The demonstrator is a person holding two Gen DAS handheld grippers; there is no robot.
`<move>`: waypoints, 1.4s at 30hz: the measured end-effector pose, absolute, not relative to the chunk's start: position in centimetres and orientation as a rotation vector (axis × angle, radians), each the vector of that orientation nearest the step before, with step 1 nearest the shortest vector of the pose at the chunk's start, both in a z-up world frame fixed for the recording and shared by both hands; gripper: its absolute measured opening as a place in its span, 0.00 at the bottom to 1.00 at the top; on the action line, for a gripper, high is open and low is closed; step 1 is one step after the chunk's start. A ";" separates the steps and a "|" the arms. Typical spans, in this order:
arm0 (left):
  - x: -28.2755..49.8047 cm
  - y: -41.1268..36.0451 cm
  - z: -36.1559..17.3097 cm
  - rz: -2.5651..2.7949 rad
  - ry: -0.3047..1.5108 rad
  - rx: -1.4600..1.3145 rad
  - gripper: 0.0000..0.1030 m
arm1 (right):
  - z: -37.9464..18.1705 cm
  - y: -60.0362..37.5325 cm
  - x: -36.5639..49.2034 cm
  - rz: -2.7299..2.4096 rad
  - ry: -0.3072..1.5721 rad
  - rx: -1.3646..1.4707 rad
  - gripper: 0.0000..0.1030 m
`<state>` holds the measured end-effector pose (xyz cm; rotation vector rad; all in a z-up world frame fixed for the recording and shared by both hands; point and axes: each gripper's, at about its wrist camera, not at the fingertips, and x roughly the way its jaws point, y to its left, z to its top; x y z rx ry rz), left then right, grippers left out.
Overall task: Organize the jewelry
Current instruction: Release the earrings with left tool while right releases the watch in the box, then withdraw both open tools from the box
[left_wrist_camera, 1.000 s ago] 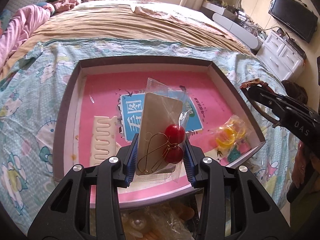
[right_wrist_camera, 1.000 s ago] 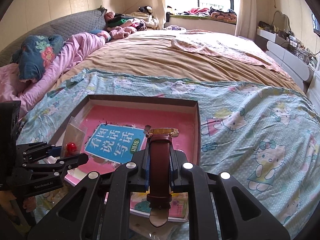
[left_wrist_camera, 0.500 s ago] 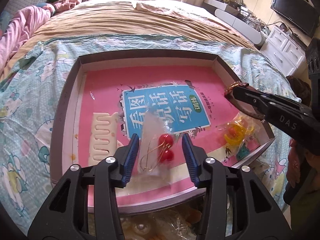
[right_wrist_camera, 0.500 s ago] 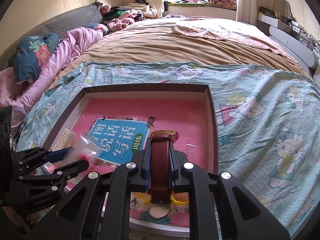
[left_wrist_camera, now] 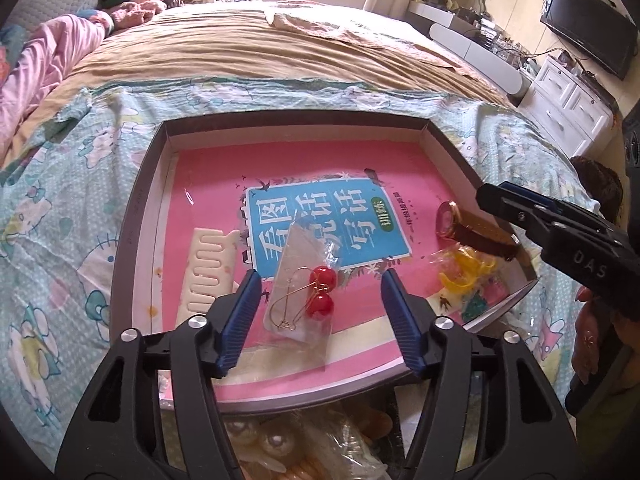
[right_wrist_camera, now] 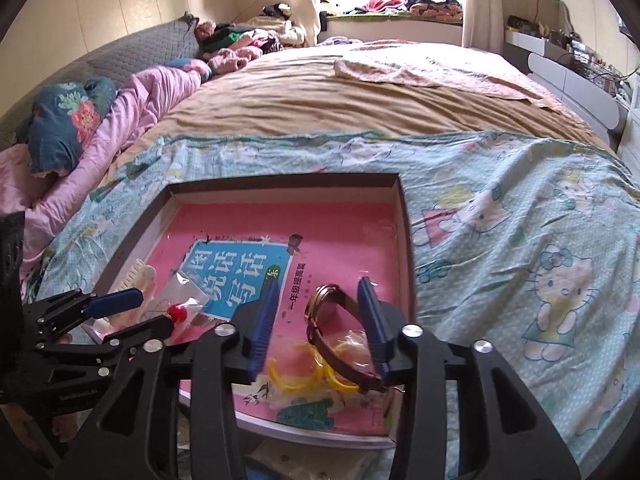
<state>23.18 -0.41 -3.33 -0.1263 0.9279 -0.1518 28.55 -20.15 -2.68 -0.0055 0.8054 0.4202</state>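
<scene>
Here, the left hand-held gripper (left_wrist_camera: 320, 300), jaws just spreading, stands clear of the clear plastic bag of red ball earrings (left_wrist_camera: 306, 300) lying in the shallow dark-rimmed box (left_wrist_camera: 132, 220); the right hand-held gripper (right_wrist_camera: 318, 320), likewise just spreading, straddles the brown leather-strap wristwatch (right_wrist_camera: 332, 328) atop yellow rings (right_wrist_camera: 304, 374).

"DAS" on right claw (left_wrist_camera: 500, 204); "看图说话写话" on book (left_wrist_camera: 328, 224)

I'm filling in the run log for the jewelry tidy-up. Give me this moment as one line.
left gripper: open, jaws just opened, earring bag lying in box | right gripper: open, jaws just opened, watch released in box
</scene>
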 end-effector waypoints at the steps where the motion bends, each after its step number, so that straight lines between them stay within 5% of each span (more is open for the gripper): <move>1: 23.1 -0.4 -3.1 -0.152 0.922 -0.127 0.56 | -2.4 -20.4 28.4 0.418 0.798 0.000 0.45; 16: 21.3 0.0 0.2 -0.142 0.852 -0.129 0.73 | 0.0 -22.8 25.8 0.393 0.742 0.030 0.58; 19: 20.9 0.4 0.8 -0.141 0.840 -0.151 0.78 | 0.6 -23.2 25.1 0.390 0.725 0.046 0.69; 28: 19.1 0.9 3.0 -0.140 0.789 -0.182 0.91 | 1.8 -23.8 23.3 0.402 0.702 0.061 0.69; 42: 16.7 3.0 5.0 -0.082 0.734 -0.203 0.91 | 3.7 -24.3 20.8 0.426 0.663 0.062 0.70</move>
